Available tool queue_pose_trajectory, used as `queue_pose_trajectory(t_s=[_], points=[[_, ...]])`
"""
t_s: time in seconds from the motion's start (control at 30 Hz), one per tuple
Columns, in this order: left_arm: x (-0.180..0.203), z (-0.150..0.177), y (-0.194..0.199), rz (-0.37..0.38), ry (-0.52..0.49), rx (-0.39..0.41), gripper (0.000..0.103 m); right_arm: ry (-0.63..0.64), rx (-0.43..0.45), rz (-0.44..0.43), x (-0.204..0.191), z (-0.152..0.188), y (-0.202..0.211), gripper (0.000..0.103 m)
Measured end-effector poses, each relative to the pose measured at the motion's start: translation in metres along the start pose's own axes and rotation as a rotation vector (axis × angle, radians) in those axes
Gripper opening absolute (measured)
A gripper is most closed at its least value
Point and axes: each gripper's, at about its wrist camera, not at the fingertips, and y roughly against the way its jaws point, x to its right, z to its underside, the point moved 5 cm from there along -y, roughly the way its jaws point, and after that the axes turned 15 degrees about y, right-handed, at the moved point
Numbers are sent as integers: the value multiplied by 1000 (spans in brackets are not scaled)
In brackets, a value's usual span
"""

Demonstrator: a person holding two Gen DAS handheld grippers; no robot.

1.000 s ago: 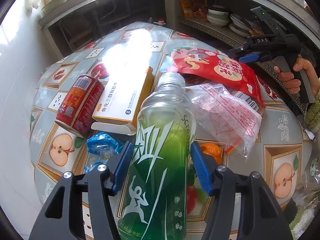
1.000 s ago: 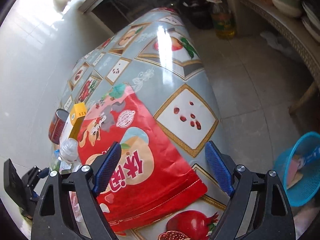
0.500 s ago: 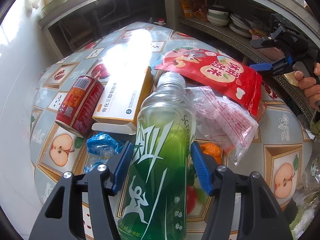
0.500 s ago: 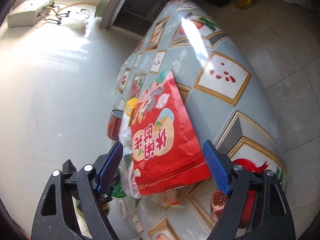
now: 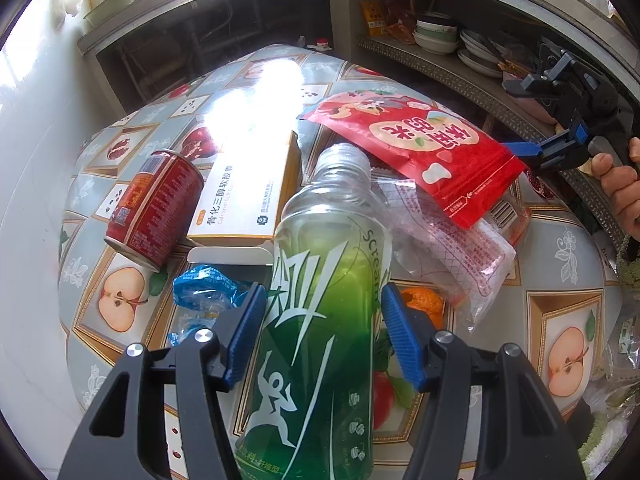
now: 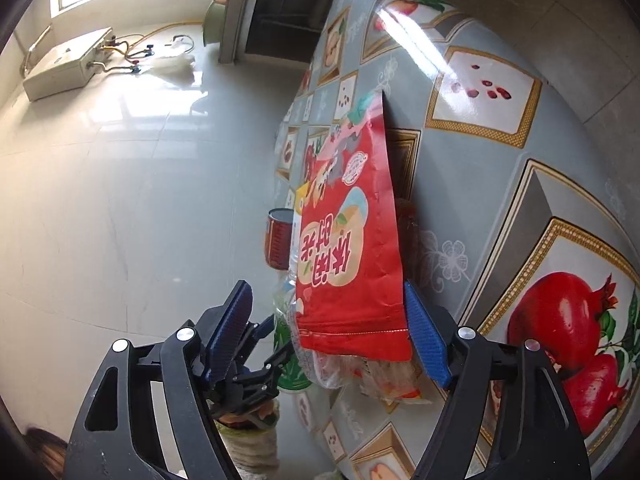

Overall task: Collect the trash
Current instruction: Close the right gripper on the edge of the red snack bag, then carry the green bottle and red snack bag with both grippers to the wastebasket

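Observation:
My left gripper (image 5: 323,336) is shut on a green plastic bottle (image 5: 320,320) that points away over the table. A red snack bag (image 5: 416,144) lies over a clear plastic bag (image 5: 448,236) on the table's right side. A red can (image 5: 156,208) lies on its side at the left, next to a white and yellow box (image 5: 248,196). A blue wrapper (image 5: 204,288) and an orange peel (image 5: 424,304) lie near my left fingertips. My right gripper (image 6: 328,332) is open, rolled sideways, with the red snack bag's (image 6: 352,264) near edge between its jaws.
The table (image 5: 560,264) has a fruit-pattern cloth. Shelves with bowls and plates (image 5: 436,36) stand behind it. A tiled wall (image 6: 120,200) is beside the table. The right gripper (image 5: 560,120) shows at the table's right edge in the left wrist view.
My right gripper has rolled sideways and come closer to the red bag's edge. The red bag has shifted slightly. My left gripper and the bottle have not moved.

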Motion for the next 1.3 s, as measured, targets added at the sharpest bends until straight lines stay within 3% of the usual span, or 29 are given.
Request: queue_pose_trajectory(t_s=[0.4, 0.5, 0.57, 0.87, 1.3], points=[[-1, -1, 0, 6, -3, 4, 58, -106, -2, -48, 18, -1, -22, 32], [-1, -1, 0, 7, -1, 2, 59, -110, -7, -58, 16, 0, -27, 11], [-2, -1, -1, 8, -2, 1, 59, -90, 1, -59, 10, 1, -27, 6], [-1, -1, -4, -2, -12, -11, 60, 75, 74, -25, -36, 1, 0, 1], [-5, 0, 12, 38, 51, 12, 57, 181, 154, -16, -68, 9, 22, 0]])
